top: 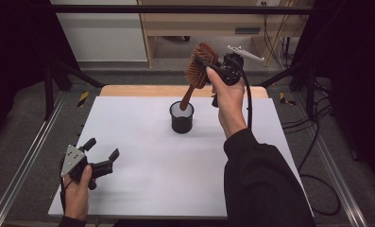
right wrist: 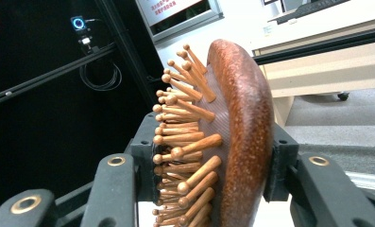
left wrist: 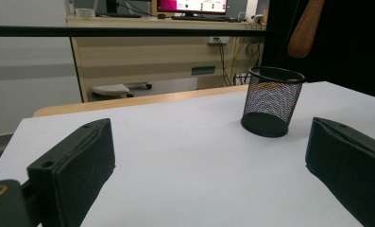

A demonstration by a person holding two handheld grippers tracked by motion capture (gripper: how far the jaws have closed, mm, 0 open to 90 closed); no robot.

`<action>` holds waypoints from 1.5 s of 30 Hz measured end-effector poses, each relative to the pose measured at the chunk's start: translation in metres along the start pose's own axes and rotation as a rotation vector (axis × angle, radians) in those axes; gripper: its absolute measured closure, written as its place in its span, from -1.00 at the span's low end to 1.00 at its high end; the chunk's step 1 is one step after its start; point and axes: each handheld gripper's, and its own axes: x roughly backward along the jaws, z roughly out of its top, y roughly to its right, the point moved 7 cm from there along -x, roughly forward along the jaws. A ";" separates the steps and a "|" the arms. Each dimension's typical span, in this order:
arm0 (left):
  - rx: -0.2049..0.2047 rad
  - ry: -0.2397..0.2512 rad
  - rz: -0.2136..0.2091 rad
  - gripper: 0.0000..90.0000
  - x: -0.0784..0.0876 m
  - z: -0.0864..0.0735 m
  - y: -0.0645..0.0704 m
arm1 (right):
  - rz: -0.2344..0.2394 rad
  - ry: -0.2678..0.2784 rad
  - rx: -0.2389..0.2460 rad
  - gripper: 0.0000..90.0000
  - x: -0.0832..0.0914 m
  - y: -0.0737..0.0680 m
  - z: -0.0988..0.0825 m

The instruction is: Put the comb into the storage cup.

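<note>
A wooden hairbrush (top: 197, 71) hangs in the air above the back of the white table, head up, its handle slanting down toward the black mesh cup (top: 182, 117). My right gripper (top: 212, 66) is shut on the brush head; in the right gripper view its jaws clamp the brush (right wrist: 232, 137) from both sides, pegs facing left. The handle tip (left wrist: 305, 28) hovers just above the cup (left wrist: 271, 101) in the left gripper view. My left gripper (top: 102, 149) rests at the table's front left, open, nothing between its jaws.
The white table top (top: 147, 161) lies on a wooden board whose edge shows at the back (top: 138, 91). Metal rails run along both sides. A wooden desk (top: 199, 23) stands behind the table, and cables lie on the floor at the right.
</note>
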 end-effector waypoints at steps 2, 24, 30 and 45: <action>-0.002 0.001 0.001 -0.95 0.000 0.000 0.000 | 0.003 -0.004 0.008 0.14 -0.001 -0.001 -0.001; -0.004 0.011 -0.002 -0.97 -0.001 0.001 -0.001 | -0.004 -0.036 0.034 0.14 -0.016 0.000 -0.012; 0.002 0.007 -0.001 -0.98 -0.002 0.001 -0.001 | -0.010 -0.032 0.043 0.14 -0.016 -0.003 -0.011; -0.013 0.008 -0.017 -0.97 -0.003 0.000 0.002 | -0.033 -0.082 0.068 0.14 -0.038 0.005 -0.030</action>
